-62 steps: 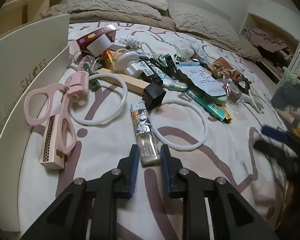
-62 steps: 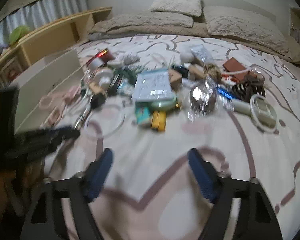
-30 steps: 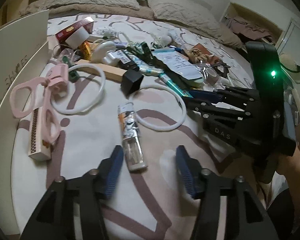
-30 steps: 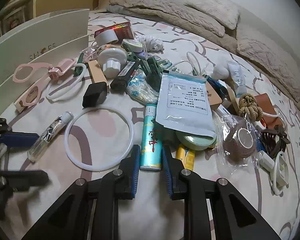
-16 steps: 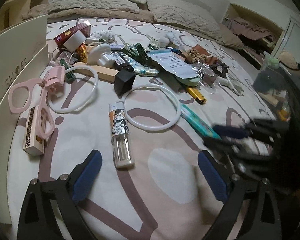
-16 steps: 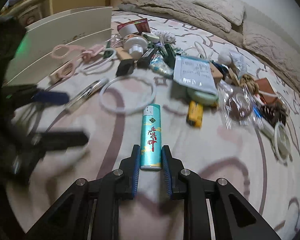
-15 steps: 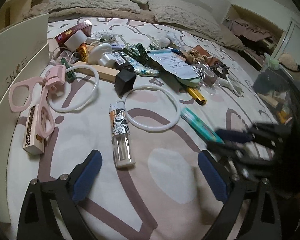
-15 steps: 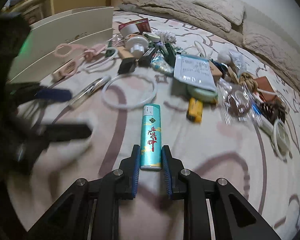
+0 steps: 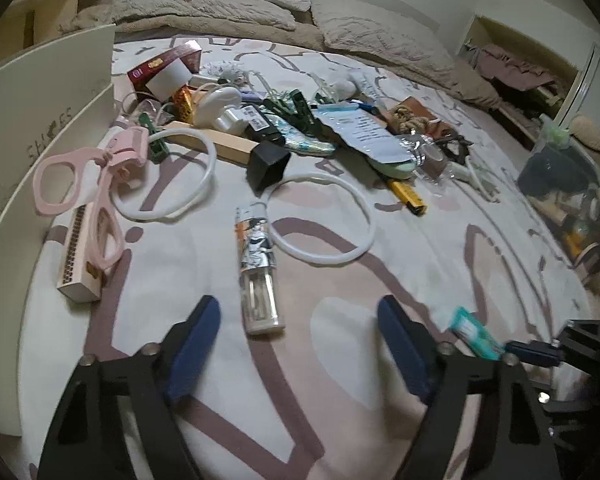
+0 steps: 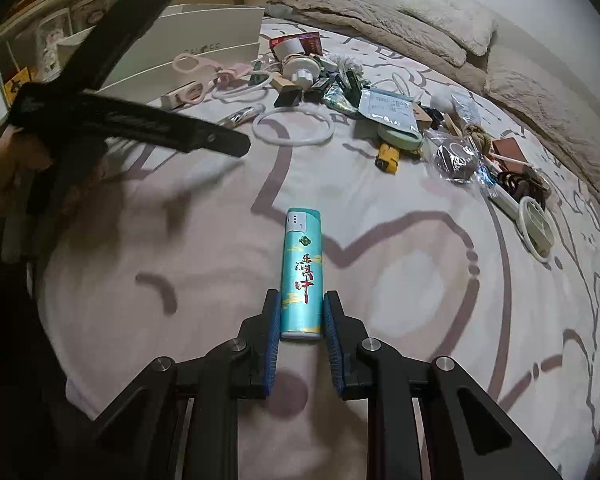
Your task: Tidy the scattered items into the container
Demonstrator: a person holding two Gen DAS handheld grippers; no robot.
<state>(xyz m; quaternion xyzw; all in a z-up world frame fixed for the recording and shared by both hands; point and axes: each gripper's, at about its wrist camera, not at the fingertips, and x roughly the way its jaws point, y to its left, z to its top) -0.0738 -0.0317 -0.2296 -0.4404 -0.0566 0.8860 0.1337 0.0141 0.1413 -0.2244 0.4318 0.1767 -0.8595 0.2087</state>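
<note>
Two lighters, one for each hand-held gripper.
We pinch the teal lighter [image 10: 302, 276] in our right hand-held gripper [image 10: 300, 332]; our left hand-held gripper [image 9: 300, 344], closing, straddles the clear lighter [image 9: 257, 268] on the bed — centre it first.

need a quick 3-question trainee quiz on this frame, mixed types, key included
1. True or false: the right gripper is shut on the teal lighter.
2. Multiple choice: what lies on the bedspread just ahead of the left gripper, between the lines of its pads? A) the clear lighter with the cartoon label B) the yellow lighter C) the pink scissors
3. Fill in: the black cube touches the rim of a white ____.

Key: 1 true; 2 A; 3 ring.
</note>
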